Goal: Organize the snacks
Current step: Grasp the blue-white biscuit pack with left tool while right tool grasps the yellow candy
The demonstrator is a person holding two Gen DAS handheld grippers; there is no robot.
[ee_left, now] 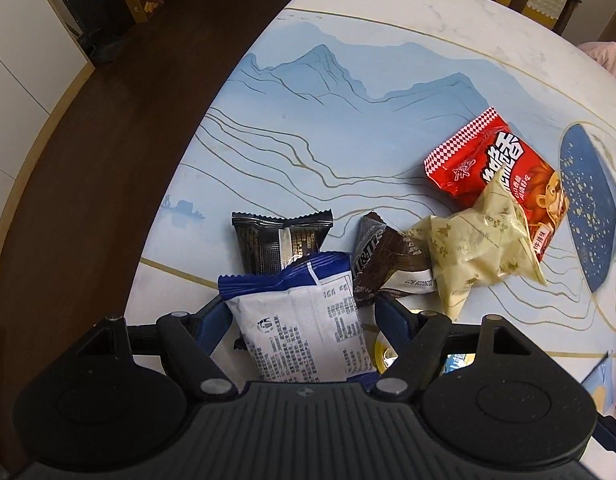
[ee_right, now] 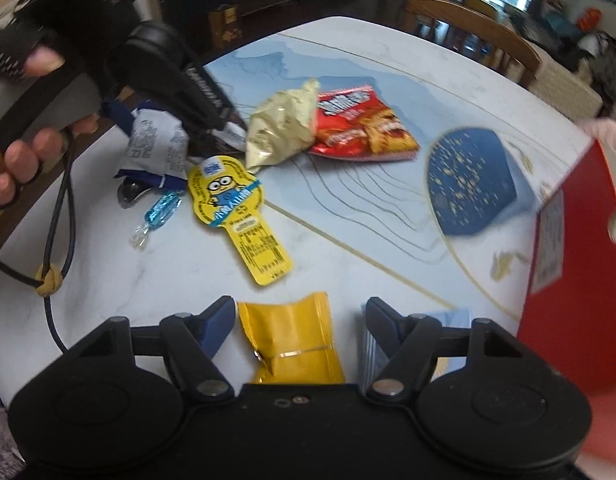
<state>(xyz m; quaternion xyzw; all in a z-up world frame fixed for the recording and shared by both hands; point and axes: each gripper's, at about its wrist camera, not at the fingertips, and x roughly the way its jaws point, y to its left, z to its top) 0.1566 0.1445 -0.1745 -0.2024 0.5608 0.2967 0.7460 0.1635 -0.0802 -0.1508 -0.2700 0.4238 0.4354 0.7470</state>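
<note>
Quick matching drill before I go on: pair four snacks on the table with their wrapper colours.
Snacks:
1. packet between the left gripper's fingers
2. packet between the right gripper's fingers
3. crisp bag
4. twisted candy

Colours:
A. red
B. clear blue
C. white and blue
D. yellow

Pairs: 1-C, 2-D, 3-A, 4-B
</note>
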